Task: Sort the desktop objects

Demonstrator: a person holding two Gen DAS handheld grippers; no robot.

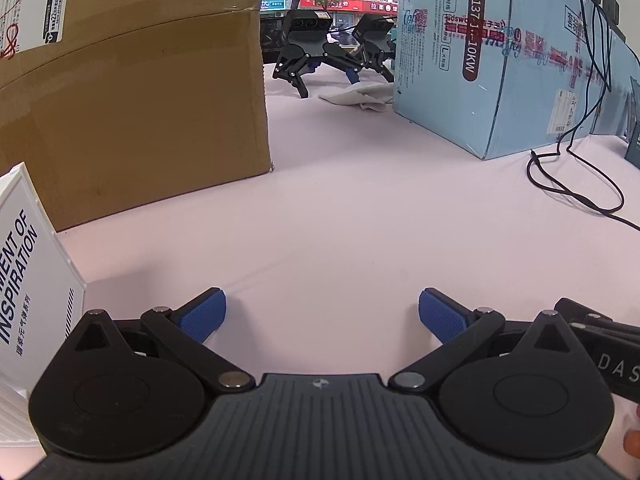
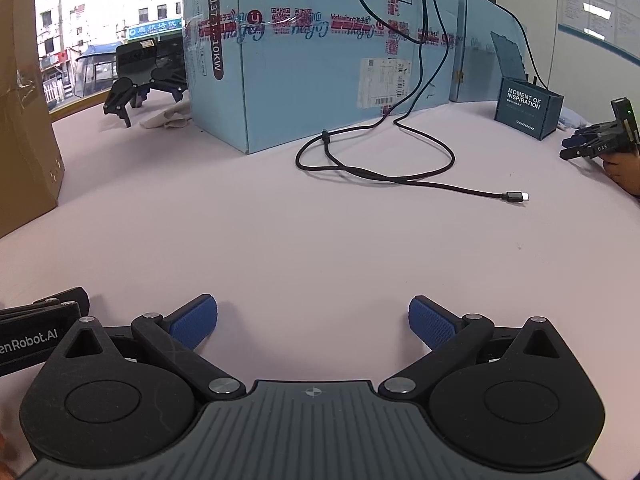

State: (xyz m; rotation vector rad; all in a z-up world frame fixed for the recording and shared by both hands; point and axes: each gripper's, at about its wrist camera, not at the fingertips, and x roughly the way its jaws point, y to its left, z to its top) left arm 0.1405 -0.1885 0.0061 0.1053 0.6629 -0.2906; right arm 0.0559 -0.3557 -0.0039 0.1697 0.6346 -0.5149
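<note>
Between my left gripper's (image 1: 322, 314) spread blue pads (image 1: 202, 314) lies bare table (image 1: 340, 220); my right gripper (image 2: 313, 318) is just as wide and empty. By my judgement the sorting has barely begun: the cable (image 2: 380, 174) sprawls loose ahead on the right, near the blue carton (image 2: 320, 60), and the dark box (image 2: 528, 108) stands well beyond it. A white box (image 1: 28, 280) sits just beside my left. Farther off, a brown carton (image 1: 140, 92), a crumpled cloth (image 1: 360, 96), spare grippers (image 1: 332, 48), then a window onto a street.
</note>
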